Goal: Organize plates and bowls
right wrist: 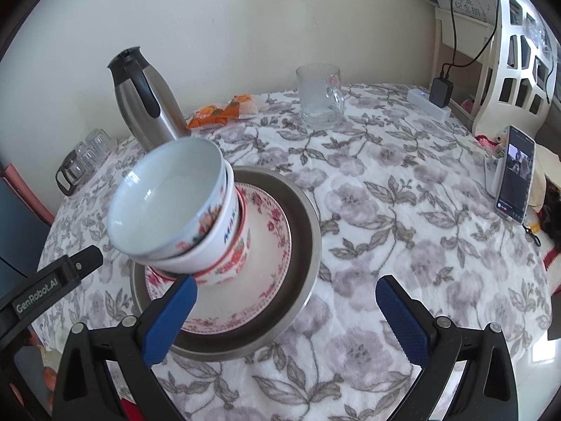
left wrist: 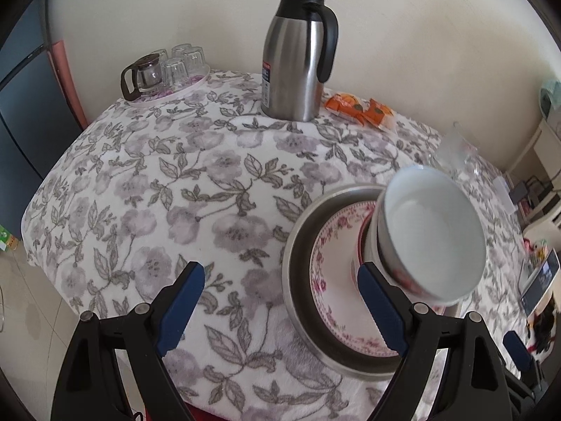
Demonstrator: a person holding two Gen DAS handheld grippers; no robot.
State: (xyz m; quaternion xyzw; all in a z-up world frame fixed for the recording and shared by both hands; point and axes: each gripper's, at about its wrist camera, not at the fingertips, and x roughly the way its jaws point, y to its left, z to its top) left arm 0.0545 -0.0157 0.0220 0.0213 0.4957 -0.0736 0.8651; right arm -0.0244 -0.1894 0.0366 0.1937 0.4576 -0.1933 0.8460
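Bowls (right wrist: 175, 207) are nested, tilted, on a floral plate (right wrist: 266, 245) seated inside a metal pan (right wrist: 308, 231) on the cloth-covered counter (right wrist: 385, 193); the widest piece is judged lowest for stability. Left gripper (left wrist: 284, 308) is held apart beside the pan, nothing between. Right gripper (right wrist: 284, 319) is likewise spread, empty, its left finger just before the stack. The lean may warrant correction.

Open room: bare floral-clothed bench (left wrist: 147, 189) left of the stack.
Centre obstacle: tilted stack of white bowls (right wrist: 175, 210) on steel tray (right wrist: 308, 217).
Rear obstacles: steel jug (left wrist: 298, 59), clear glass mug (right wrist: 319, 96).
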